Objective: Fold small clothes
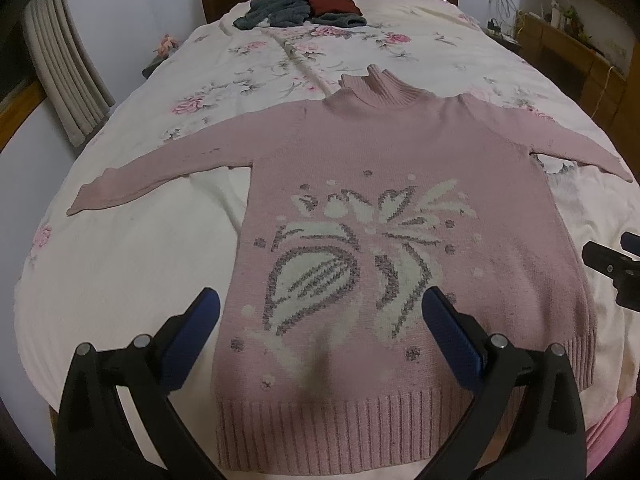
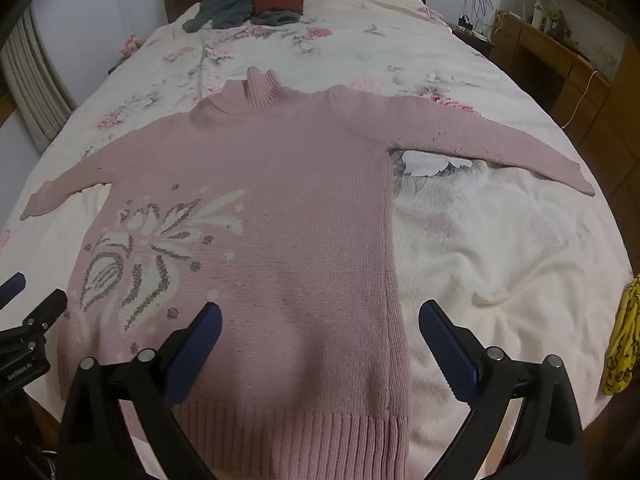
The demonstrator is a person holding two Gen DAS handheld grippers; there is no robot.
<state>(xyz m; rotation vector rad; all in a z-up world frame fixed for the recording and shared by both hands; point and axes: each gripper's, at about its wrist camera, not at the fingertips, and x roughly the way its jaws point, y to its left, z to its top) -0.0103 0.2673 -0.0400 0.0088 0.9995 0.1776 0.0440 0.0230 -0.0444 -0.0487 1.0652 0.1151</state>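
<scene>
From the left wrist view we see the pink sweater [image 1: 400,208] lying flat and face up on the bed [image 1: 120,272], collar toward the headboard, ribbed hem nearest us; both sleeves are spread outward, the one on the picture's left fully in view, the other running off toward the right edge. Our left hand-held gripper [image 1: 320,344] hangs over the hem with its jaws wide apart and nothing between them; the blue pads straddle the lower part of the knitted flower pattern. At the right margin a dark piece of the other tool shows, too cut off to read.

From the right wrist view the same sweater fills the middle, its side seam running down between the fingers; the right hand-held gripper [image 2: 320,344] is likewise spread open and empty, poised above the hem near that seam. The right sleeve [image 2: 500,148] stretches out over the fluffy white blanket [image 2: 500,272].

We judge the task barely begun — the garment is laid out and smoothed, but no fold is made; sleeves, sides and length all remain. A heap of grey and red clothes [image 2: 248,6] waits by the headboard — whether folded or not we cannot tell; a yellow patterned item [image 2: 622,340] at the right edge is cut off and unclear.
</scene>
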